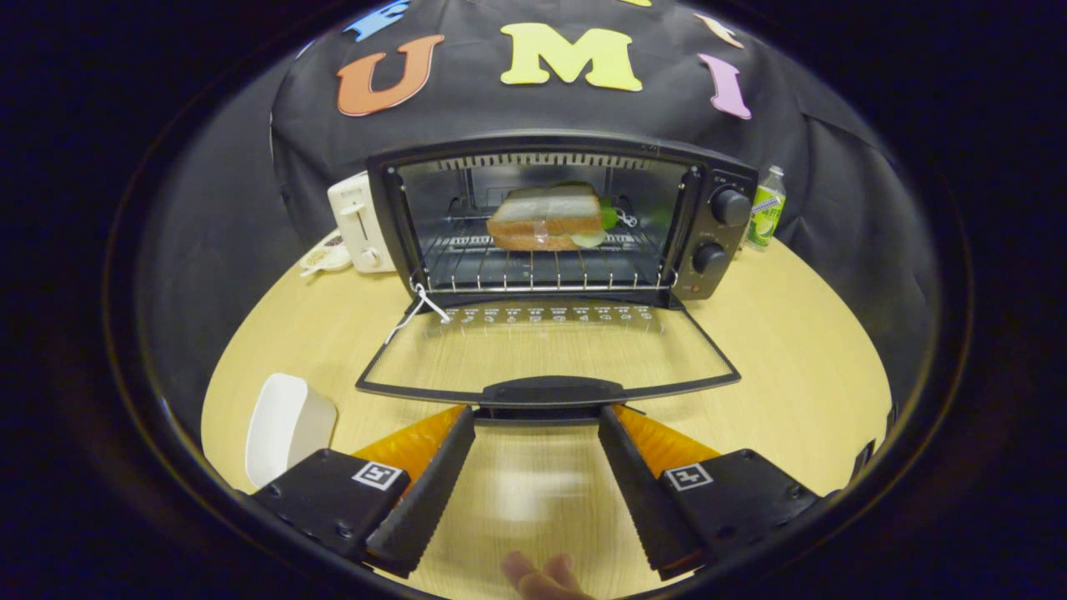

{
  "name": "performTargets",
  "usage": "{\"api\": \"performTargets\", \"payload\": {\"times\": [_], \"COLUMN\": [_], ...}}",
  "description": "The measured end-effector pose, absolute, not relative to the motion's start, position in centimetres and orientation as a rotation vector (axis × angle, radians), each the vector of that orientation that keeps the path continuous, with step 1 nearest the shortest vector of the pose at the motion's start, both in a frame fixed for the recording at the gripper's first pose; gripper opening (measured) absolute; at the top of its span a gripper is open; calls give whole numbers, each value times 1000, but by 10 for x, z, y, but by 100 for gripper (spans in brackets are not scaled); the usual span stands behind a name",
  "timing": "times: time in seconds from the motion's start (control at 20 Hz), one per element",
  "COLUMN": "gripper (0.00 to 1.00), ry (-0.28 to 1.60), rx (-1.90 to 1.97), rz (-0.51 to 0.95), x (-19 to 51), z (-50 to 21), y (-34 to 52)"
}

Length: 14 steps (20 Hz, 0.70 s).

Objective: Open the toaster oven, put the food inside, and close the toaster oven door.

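Toaster oven (560, 221) stands at the back of the round wooden counter (792, 367), its glass door (546, 354) dropped fully open and lying flat toward the claw (536, 415). On the wire rack (542, 271) inside sits the sandwich (546, 218), with a bit of green filling showing at its right side. Two knobs (721, 232) are stacked on the oven's right panel. The claw's two fingers (433, 479) are spread wide apart, gripping nothing; their tips sit just short of the door's handle (550, 392), one to each side of it, and whether they touch it cannot be told. A white dish (288, 425) rests on the counter beside the left finger. Behind the oven to the left stands a white toaster (358, 223), and to the right a small bottle (765, 208) with a green label. Fingertips of a person's hand (542, 577) show below, between the two fingers.
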<state>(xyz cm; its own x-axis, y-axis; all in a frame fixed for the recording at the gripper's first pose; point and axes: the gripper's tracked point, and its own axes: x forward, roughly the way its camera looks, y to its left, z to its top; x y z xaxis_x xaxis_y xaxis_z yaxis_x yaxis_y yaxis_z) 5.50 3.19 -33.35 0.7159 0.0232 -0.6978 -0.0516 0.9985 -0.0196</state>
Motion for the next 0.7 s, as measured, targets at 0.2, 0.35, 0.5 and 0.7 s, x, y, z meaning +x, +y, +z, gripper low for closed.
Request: {"api": "performTargets", "payload": {"times": [0.2,0.35,0.5,0.7], "gripper": [99,99,99,98], "ry": [736,713,651,528], "rx": [-40,-40,-40,-56], "rz": [34,28,27,39], "x": [55,56,58,63], "z": [-328,-323,-308,-285], "y": [32,33,34,35]}}
